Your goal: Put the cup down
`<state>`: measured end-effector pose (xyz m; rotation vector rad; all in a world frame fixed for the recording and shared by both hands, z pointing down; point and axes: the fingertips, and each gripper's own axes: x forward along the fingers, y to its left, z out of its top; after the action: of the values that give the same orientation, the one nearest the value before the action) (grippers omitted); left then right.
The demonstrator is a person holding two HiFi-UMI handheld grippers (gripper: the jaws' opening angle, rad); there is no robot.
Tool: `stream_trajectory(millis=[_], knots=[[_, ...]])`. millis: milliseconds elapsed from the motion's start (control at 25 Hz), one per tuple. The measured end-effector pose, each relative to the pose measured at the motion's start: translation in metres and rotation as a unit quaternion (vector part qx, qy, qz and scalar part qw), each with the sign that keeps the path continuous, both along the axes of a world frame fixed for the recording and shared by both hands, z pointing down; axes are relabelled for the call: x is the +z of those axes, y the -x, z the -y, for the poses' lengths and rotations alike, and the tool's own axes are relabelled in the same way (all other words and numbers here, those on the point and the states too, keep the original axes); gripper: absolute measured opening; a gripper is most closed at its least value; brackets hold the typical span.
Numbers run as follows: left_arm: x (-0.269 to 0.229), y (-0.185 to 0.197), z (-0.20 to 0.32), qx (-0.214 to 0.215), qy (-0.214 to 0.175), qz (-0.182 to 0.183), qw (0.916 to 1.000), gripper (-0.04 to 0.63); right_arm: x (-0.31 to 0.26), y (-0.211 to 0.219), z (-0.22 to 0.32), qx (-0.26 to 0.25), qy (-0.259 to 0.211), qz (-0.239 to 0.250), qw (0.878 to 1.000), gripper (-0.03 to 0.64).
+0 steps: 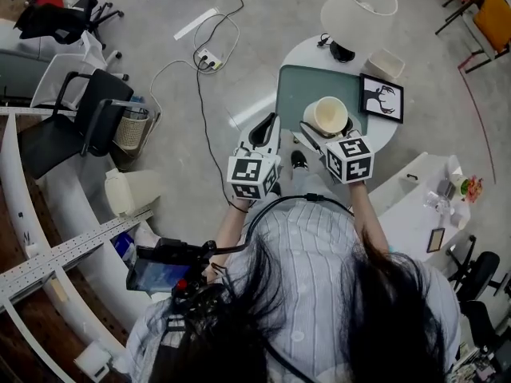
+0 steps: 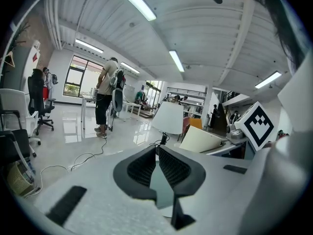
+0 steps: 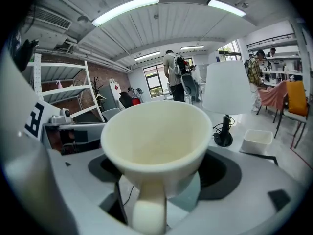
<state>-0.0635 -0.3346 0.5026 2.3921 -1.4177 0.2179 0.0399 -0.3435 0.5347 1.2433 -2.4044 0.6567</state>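
Right gripper is clamped on the cream cup, with one jaw at each side of its body and the handle turned back toward the gripper. Below the jaws lies the green mat on the round table. I cannot tell whether the cup's base touches it. Left gripper, just beside, has its jaws together on nothing. In my judgement, setting the cup down and letting go are not yet done.

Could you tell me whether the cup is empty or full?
Empty: the right gripper view looks into the cup and shows only bare cream walls.
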Motion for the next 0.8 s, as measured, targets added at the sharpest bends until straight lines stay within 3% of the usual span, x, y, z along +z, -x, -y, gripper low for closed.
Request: stream_trajectory(millis=[360,800], knots=[[0.02,-0.006,0.028,-0.024,0.029,0.001,0.9993,0.031,0.041,-0.003,0.053,-0.042,0.004,-0.033,0.999,0.413],[0.041,-0.008,0.053,-0.046,0.051,0.009,0.9976,0.031,0.1,0.028,0.089,-0.116,0.022,-0.07,0.991,0.413]])
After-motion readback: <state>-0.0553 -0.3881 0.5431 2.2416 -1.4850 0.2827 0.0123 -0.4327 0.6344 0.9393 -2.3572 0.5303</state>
